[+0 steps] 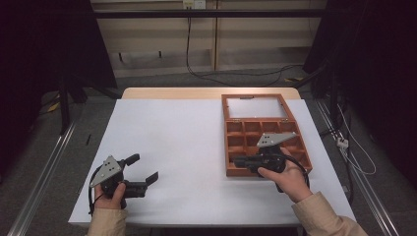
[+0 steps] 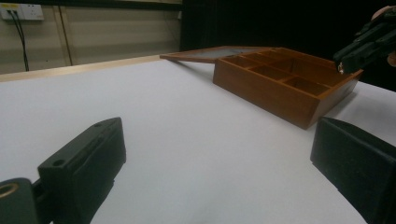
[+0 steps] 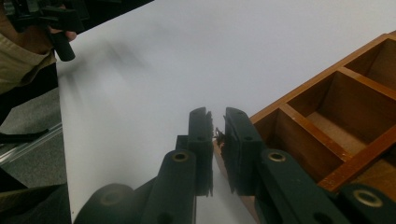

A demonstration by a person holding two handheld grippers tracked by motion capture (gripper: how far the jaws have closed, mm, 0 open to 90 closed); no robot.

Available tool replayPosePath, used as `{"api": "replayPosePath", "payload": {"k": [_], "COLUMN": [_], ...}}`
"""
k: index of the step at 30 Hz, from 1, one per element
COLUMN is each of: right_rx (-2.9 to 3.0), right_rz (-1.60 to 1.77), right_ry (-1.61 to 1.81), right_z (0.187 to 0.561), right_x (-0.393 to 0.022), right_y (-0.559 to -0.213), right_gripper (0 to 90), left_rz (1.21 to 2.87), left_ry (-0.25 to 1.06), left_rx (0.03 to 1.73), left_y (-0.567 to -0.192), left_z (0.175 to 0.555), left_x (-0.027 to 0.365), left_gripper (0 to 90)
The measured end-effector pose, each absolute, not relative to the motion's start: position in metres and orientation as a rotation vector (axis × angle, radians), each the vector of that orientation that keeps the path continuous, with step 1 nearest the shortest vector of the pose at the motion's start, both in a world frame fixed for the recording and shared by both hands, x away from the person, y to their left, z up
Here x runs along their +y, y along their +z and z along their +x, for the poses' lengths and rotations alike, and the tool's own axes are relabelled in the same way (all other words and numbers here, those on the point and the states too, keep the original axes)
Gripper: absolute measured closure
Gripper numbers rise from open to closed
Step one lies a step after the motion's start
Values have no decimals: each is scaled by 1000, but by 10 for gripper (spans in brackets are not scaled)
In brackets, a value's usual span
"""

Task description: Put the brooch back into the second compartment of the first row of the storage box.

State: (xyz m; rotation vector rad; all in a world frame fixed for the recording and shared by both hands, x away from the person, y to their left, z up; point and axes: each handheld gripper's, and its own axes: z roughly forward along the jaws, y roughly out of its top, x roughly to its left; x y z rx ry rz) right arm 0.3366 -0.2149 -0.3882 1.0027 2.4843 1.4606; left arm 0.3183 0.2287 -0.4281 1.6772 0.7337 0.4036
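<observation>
A brown wooden box (image 1: 229, 147) with several open compartments lies on the right of the white table (image 1: 172, 142), its glass-paned lid (image 1: 254, 107) folded back flat. My right gripper (image 1: 237, 161) hovers at the box's near left corner, pointing left, jaws shut. In the right gripper view the right gripper (image 3: 215, 117) shows only a thin slit, with a small dark speck in it that I cannot identify; the box's rim (image 3: 303, 122) is beside it. My left gripper (image 1: 143, 167) rests low at the near left, jaws wide open around bare table. The left gripper (image 2: 219, 140) faces the box (image 2: 266, 93).
The table's near edge runs just under both hands. Dark stands and cables (image 1: 231, 74) lie on the floor behind the table. A metal rail (image 1: 44, 172) runs along the left. The wide white stretch between the left gripper and the box holds nothing.
</observation>
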Motion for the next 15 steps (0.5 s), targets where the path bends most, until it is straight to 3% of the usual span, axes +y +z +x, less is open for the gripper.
{"api": "replayPosePath", "payload": {"k": [15], "right_rx": [2458], "right_rz": [1044], "right_ry": [1448], "right_z": [354], "right_x": [-222], "right_y": [-382], "right_gripper": [815], "left_rz": [1673], "left_ry": [403], "left_rx": [732], "left_y": [-428], "left_z": [318], "left_x": [228], "left_gripper": [30]}}
